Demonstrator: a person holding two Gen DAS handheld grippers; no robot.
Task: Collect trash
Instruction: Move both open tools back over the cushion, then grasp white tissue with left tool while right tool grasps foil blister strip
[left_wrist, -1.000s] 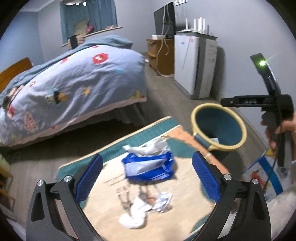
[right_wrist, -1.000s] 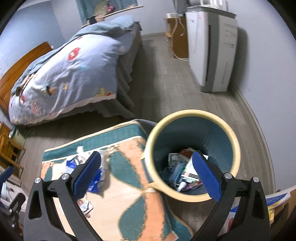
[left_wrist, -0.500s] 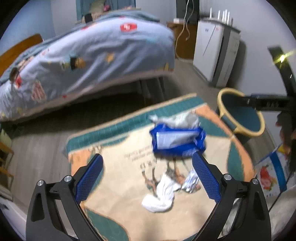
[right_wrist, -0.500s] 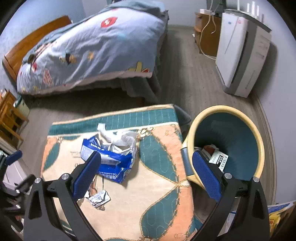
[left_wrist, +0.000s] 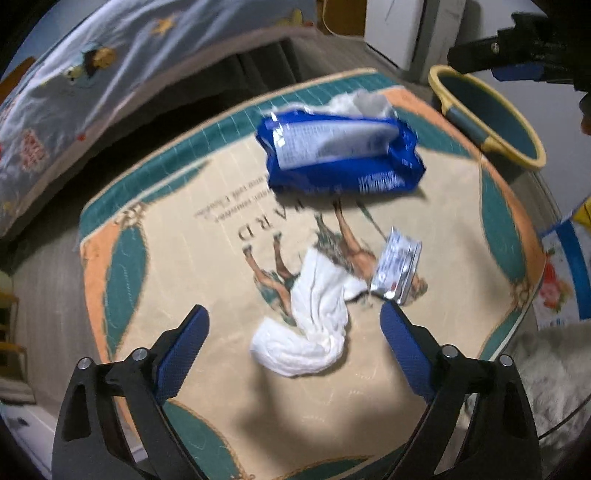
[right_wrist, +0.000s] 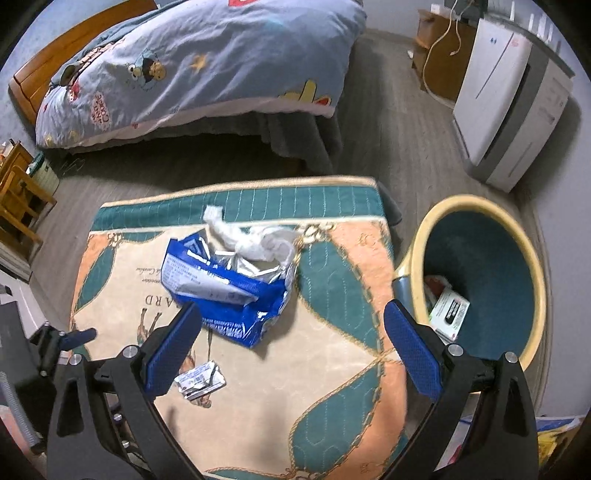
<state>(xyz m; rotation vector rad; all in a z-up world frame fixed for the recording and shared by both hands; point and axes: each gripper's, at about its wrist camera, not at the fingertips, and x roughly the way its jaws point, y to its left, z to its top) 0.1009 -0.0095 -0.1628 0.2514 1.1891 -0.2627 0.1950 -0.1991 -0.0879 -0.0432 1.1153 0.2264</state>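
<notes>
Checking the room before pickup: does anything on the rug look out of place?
Yes. Litter lies loose on the rug instead of in the bin: a torn-open blue wrapper with crumpled tissue behind it, a white tissue, and a small foil packet beside that.

Left gripper (left_wrist: 291, 325) has dropped close over the white tissue (left_wrist: 310, 325).

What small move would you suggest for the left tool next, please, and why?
Probably lower the left tool onto the crumpled white tissue. It is open and empty, and the tissue lies on the rug almost between its fingers, nearer than the blue wrapper or the small foil packet.
</notes>
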